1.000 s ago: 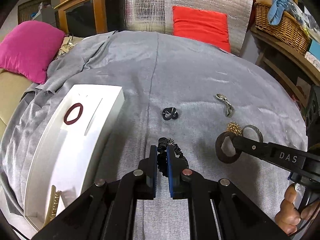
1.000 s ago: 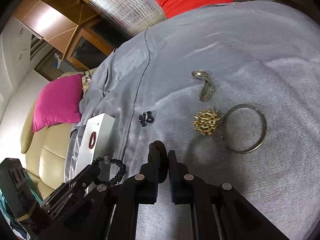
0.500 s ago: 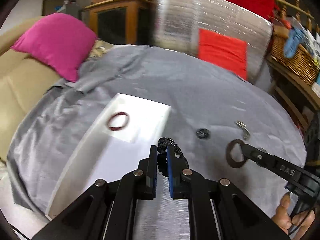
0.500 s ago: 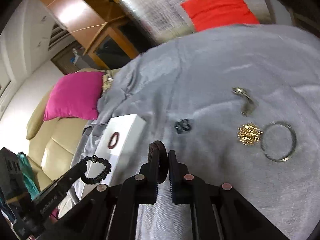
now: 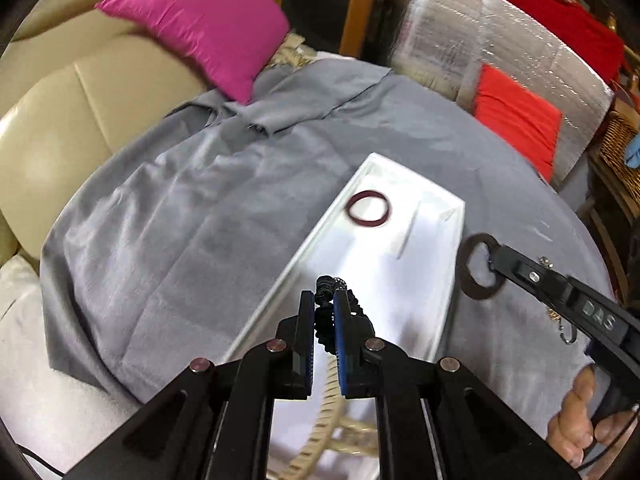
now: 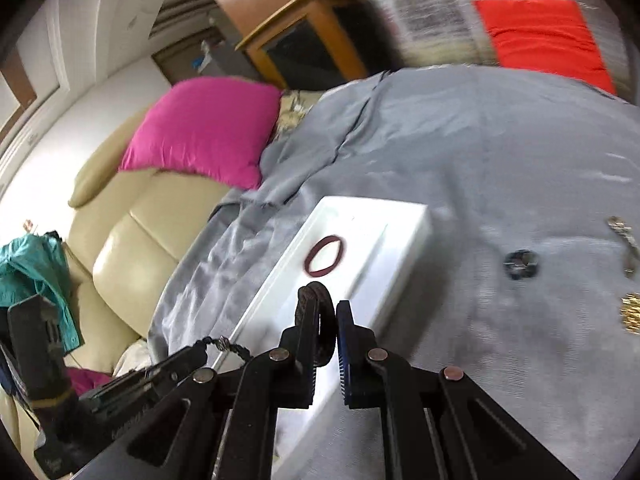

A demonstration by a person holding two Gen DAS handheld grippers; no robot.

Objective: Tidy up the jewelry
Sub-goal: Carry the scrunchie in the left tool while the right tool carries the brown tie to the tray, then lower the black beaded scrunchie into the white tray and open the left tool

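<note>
Left wrist: jaws clamp beaded bracelet (image 5: 325, 292); right jaws clamp dark ring (image 6: 325, 320).

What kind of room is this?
Probably a home living room: a beige sofa with a pink cushion, a wooden cabinet, and a table under grey cloth.
</note>
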